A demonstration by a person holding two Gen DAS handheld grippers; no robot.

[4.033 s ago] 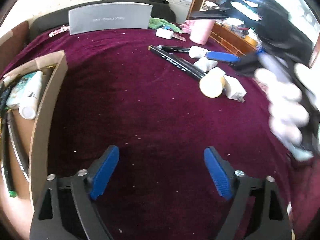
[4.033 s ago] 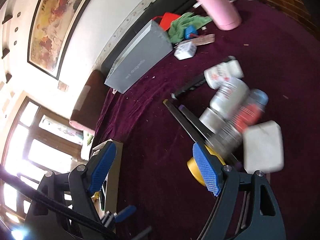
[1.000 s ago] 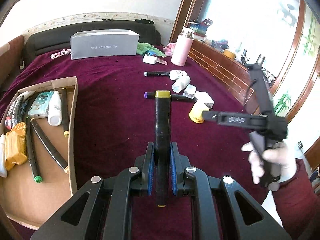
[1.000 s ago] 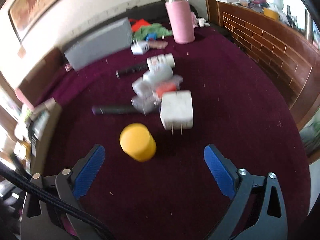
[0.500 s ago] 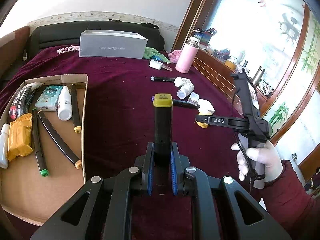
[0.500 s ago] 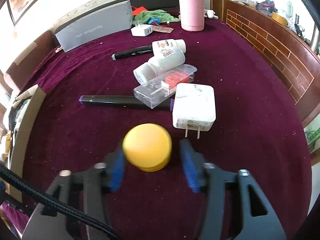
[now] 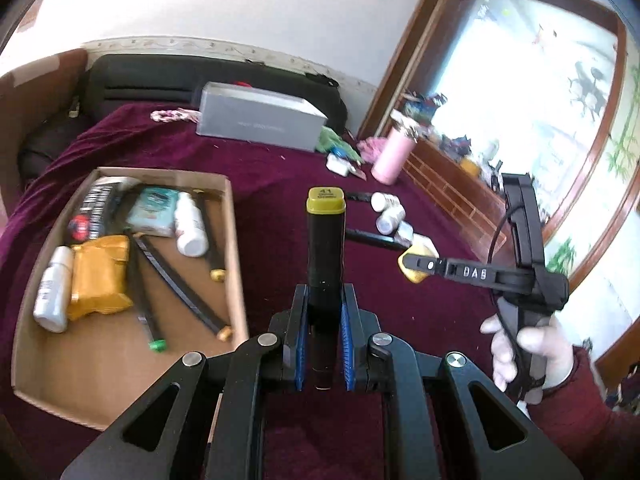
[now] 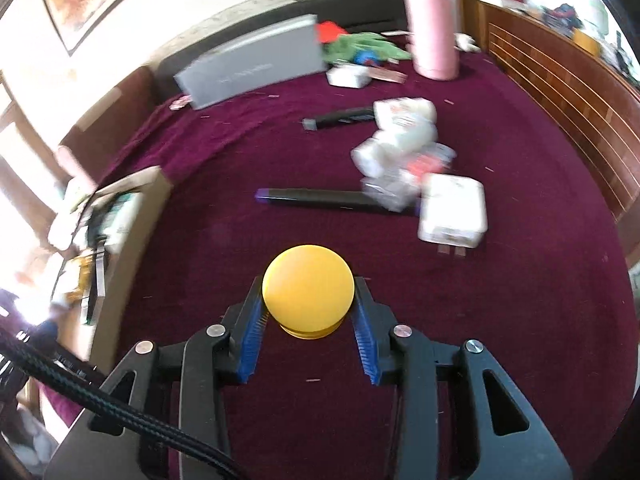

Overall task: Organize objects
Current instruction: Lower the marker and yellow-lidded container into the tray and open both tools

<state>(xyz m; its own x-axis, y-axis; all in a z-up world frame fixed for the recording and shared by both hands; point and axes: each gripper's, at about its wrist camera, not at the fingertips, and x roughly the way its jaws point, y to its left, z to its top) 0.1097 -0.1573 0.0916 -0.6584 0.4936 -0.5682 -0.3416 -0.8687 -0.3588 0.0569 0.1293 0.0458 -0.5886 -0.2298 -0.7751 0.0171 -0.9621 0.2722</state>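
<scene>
My left gripper (image 7: 325, 296) is shut on a black marker (image 7: 325, 248) with an olive-yellow cap, held off the maroon cloth and pointing away from me. Left of it lies an open cardboard box (image 7: 237, 240) with several markers, bottles and packets inside. My right gripper (image 8: 308, 294) has its blue pads pressed on both sides of a round yellow jar (image 8: 308, 276). In the left wrist view the right gripper (image 7: 414, 266) reaches in from the right in a gloved hand, with the yellow jar (image 7: 417, 277) at its tips.
On the cloth beyond the jar lie a white charger (image 8: 454, 208), a black marker (image 8: 320, 196) with a purple end, white bottles (image 8: 400, 128) and a clear case. A pink flask (image 8: 434, 32) and grey box (image 8: 256, 68) stand at the back. A brick ledge runs along the right.
The right gripper went from wide open around the yellow jar to shut on it. The left gripper, open and empty four seconds ago, now carries the marker and has shifted nearer the box.
</scene>
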